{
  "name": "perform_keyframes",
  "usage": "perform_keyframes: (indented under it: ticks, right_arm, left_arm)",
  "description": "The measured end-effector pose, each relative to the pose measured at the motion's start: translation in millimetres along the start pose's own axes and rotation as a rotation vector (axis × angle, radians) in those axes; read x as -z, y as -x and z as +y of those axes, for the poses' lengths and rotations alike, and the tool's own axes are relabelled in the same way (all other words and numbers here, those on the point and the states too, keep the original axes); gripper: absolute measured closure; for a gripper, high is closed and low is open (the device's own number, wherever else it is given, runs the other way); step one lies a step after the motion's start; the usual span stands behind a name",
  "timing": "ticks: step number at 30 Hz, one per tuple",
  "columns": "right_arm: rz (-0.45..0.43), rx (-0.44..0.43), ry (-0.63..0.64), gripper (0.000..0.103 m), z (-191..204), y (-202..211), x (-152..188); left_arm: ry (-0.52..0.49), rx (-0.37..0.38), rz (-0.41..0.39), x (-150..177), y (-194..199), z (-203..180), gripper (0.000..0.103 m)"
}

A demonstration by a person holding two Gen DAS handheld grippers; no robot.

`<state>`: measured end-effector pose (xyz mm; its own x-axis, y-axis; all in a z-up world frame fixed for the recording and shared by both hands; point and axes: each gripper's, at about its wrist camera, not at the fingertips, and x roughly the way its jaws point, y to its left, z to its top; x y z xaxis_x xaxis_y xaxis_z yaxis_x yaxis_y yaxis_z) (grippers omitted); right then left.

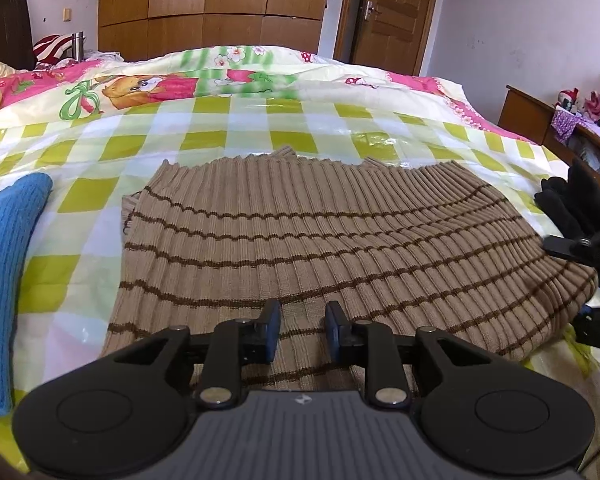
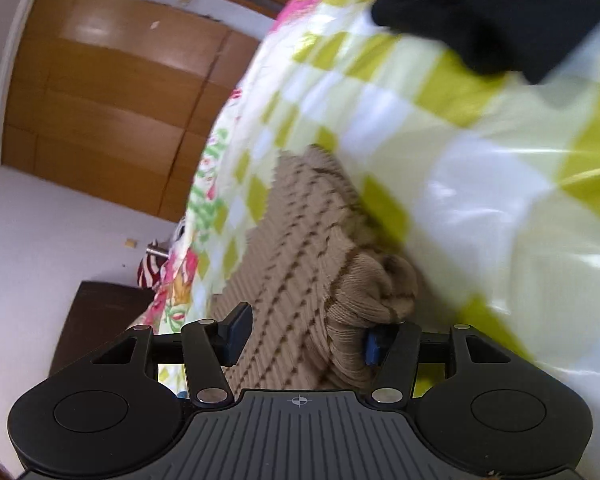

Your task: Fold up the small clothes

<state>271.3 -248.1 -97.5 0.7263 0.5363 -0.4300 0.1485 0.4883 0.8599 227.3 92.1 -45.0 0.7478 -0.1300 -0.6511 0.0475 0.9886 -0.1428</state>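
Tan striped sweater: flat on checked bedspread. Blue knit: left of sweater. Left gripper: over sweater's near edge, jaws narrow, nothing between. Right gripper: at sweater's bunched right edge, jaws wide, fabric between, not pinched.

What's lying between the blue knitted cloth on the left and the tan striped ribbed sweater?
Nothing but bare green-and-white checked bedcover. The left wrist view shows the blue knitted cloth and the tan striped ribbed sweater apart, with only that cover between them.
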Motion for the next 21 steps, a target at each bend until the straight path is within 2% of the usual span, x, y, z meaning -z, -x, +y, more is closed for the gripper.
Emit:
perform_keyframes:
  ticks: [2, 4, 7, 10, 12, 14, 15, 16, 18, 21]
  right_arm:
    - [-0.001, 0.039, -0.024, 0.052, -3, -14, -2]
    - [-0.004, 0.044, -0.080, 0.082, -10, -15, -8]
    - [-0.022, 0.021, -0.085, 0.090, -11, -3, -19]
    - [-0.059, 0.019, 0.020, 0.091, 8, 10, -22]
    - [-0.059, 0.029, 0.097, 0.091, 22, 8, -22]
    - [-0.028, 0.050, 0.128, 0.087, 27, -1, -20]
    - [-0.020, 0.061, 0.107, 0.082, 23, -3, -20]
    - [-0.014, 0.064, 0.075, 0.072, 18, -5, -19]
    - [0.000, 0.056, -0.011, 0.065, 2, -4, -20]
    - [0.007, 0.057, -0.072, 0.066, -15, -2, -17]
  left_arm:
    - [0.006, 0.000, -0.001, 0, 1, 0, 0.065]
    - [0.020, -0.007, -0.029, -1, 6, 2, 0.065]
    - [0.019, -0.066, -0.085, 1, 14, 3, 0.065]
    - [0.009, -0.064, -0.020, 8, 2, 3, 0.063]
    - [0.014, -0.063, -0.033, 9, 6, 2, 0.063]
    - [0.050, -0.030, -0.042, 4, 10, 4, 0.063]
    - [0.065, -0.012, -0.046, 2, 11, 5, 0.063]
    - [0.070, -0.004, -0.044, 1, 11, 6, 0.063]
    - [0.057, -0.003, -0.030, 1, 8, 3, 0.063]
    - [0.038, -0.005, -0.023, 2, 5, -2, 0.063]
